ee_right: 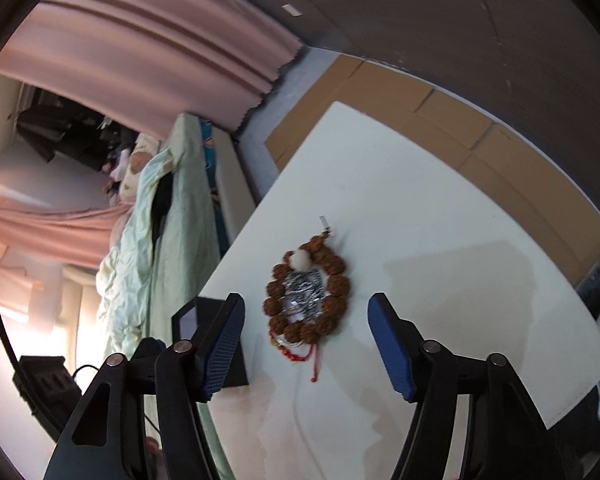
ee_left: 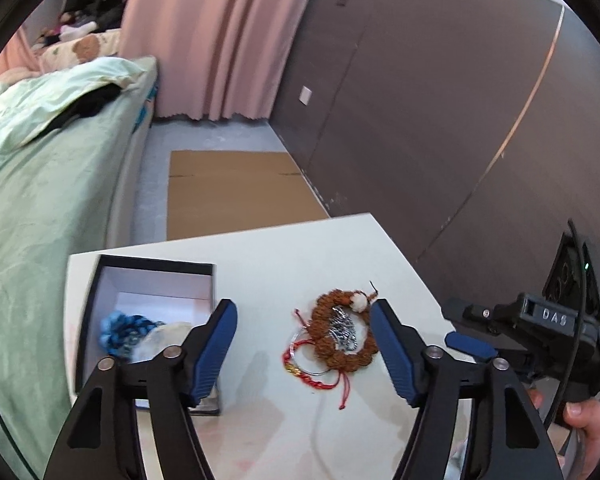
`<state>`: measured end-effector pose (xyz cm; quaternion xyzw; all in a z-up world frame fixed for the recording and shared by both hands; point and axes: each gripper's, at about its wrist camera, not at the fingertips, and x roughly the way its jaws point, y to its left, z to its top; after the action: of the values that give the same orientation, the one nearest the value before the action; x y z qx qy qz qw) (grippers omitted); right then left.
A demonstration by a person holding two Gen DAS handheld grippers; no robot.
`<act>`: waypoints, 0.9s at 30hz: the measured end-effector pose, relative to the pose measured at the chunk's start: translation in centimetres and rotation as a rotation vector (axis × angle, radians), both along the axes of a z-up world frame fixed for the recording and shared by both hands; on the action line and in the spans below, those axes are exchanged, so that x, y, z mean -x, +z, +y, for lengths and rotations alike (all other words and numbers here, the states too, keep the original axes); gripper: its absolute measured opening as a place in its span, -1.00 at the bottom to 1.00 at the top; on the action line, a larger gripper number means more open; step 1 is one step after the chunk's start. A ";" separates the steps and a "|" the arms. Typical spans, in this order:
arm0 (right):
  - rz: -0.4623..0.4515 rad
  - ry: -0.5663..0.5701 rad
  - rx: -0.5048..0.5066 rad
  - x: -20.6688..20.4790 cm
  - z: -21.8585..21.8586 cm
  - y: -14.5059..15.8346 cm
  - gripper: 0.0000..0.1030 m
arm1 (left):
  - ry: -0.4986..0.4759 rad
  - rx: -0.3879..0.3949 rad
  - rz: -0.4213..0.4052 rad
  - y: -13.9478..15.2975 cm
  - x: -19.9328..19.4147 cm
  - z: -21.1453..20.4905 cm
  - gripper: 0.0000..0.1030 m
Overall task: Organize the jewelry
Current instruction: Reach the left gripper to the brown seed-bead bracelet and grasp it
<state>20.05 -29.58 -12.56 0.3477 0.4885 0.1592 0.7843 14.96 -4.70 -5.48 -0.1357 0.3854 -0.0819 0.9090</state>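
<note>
- The left hand-held gripper [ee_left: 304, 344] hovers over the white counter [ee_left: 284, 256] with its 2 blue-padded fingers [ee_left: 214, 354] spread wide apart and nothing between them.
- The right hand-held gripper [ee_right: 306, 346] also has its 2 fingers spread apart and empty; in the left wrist view its black body shows at the right edge, gripped by a bare hand [ee_left: 588, 424].
- A brown bracelet of rough round seed beads [ee_left: 342, 334] with 1 white bead lies flat on the counter, ahead of both hand-held grippers and between the lines of their fingers, touching neither.
- A bunched silver chain [ee_left: 344, 330] lies inside the ring of the bracelet.
- A red knotted cord bracelet [ee_left: 316, 372] and a thin silver bangle [ee_left: 300, 364] lie partly under the near edge of the beaded bracelet, closest to the fingertips.
- An open black box with a white lining [ee_left: 152, 300] sits on the counter just left of the left finger; inside it are a blue braided piece [ee_left: 124, 334] and something pale and translucent I cannot identify.
- Beyond the counter are a flattened brown cardboard sheet [ee_left: 236, 192] on the floor, a bed with a pale green cover [ee_left: 52, 208] to the left, and a pink curtain [ee_left: 220, 40].
</note>
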 end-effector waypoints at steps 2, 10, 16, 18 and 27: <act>0.005 -0.014 0.000 -0.1 -0.4 0.0 0.25 | -0.024 -0.021 0.016 -0.5 -0.6 -1.0 0.17; 0.034 -0.040 -0.006 -0.7 -1.5 -0.2 0.23 | -0.084 -0.102 0.097 -3.2 -2.6 -3.9 -0.03; 0.029 -0.038 -0.009 -1.3 -1.7 0.1 0.22 | -0.091 -0.146 0.143 -4.9 -3.6 -4.8 -0.18; 0.032 -0.035 -0.010 -1.5 -1.6 0.0 0.22 | -0.093 -0.166 0.156 -5.4 -4.0 -5.1 -0.26; 0.040 -0.013 -0.007 -2.2 -0.9 0.0 0.22 | -0.111 -0.205 0.216 -7.5 -4.7 -5.6 -0.39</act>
<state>22.23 -30.49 -12.53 0.3565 0.5014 0.1487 0.7742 19.68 -10.25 -12.97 -0.0289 0.4941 -0.0773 0.8655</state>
